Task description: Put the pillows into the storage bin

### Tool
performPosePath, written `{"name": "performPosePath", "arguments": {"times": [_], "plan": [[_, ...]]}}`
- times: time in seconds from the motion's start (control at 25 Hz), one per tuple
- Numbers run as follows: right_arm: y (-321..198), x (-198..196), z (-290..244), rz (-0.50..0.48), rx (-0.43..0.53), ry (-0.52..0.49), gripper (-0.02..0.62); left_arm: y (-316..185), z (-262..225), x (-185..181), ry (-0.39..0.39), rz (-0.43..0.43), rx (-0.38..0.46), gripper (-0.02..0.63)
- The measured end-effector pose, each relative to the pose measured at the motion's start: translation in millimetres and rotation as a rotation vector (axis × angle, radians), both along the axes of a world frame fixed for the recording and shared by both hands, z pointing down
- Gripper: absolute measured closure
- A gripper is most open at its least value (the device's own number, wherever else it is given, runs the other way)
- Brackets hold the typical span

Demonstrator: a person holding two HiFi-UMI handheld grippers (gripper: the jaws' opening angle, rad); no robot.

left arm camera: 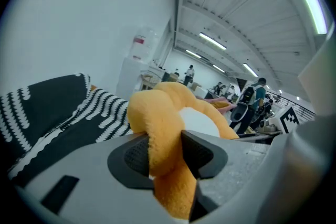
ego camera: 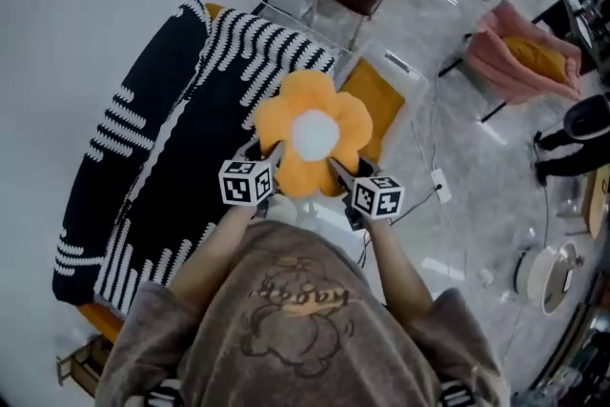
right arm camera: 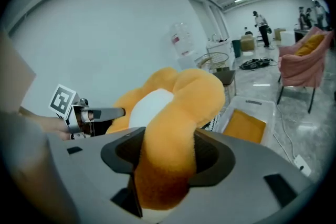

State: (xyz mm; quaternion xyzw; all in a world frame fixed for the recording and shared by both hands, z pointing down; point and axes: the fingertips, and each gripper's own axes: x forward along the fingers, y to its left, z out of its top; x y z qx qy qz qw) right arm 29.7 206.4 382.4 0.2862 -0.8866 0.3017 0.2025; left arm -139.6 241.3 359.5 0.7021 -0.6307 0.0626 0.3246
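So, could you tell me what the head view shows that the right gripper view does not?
Head view only: the person's brown sweatshirt. Right gripper view only: the right tongs close up, pads squeezing a petal. Both: the flower pillow, also gripped by the left tongs, and the bin with an orange pillow inside.

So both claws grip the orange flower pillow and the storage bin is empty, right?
Not empty: the right gripper view shows the storage bin already holding a flat orange pillow. The left claw and right claw do both grip the flower pillow.
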Motion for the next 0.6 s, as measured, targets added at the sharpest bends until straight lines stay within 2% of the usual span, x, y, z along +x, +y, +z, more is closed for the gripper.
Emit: {"name": "performPosePath", "arguments": {"times": [0.28, 0.48, 0.6], "plan": [[-112, 78, 15, 0.239, -0.019, -0.009, 0.35, -152, 16, 75, 0.008, 0.235, -0.018, 0.454], [-203, 116, 16, 0.39, -0.056, -0.016, 0.35, -270, 15, 117, -0.004, 0.382, -0.043, 0.454], [-261, 125, 25, 0.446, -0.08, -0.016, 0.35, -338, 21, 129, -0.011, 0.441, -0.059, 0.454]]}}
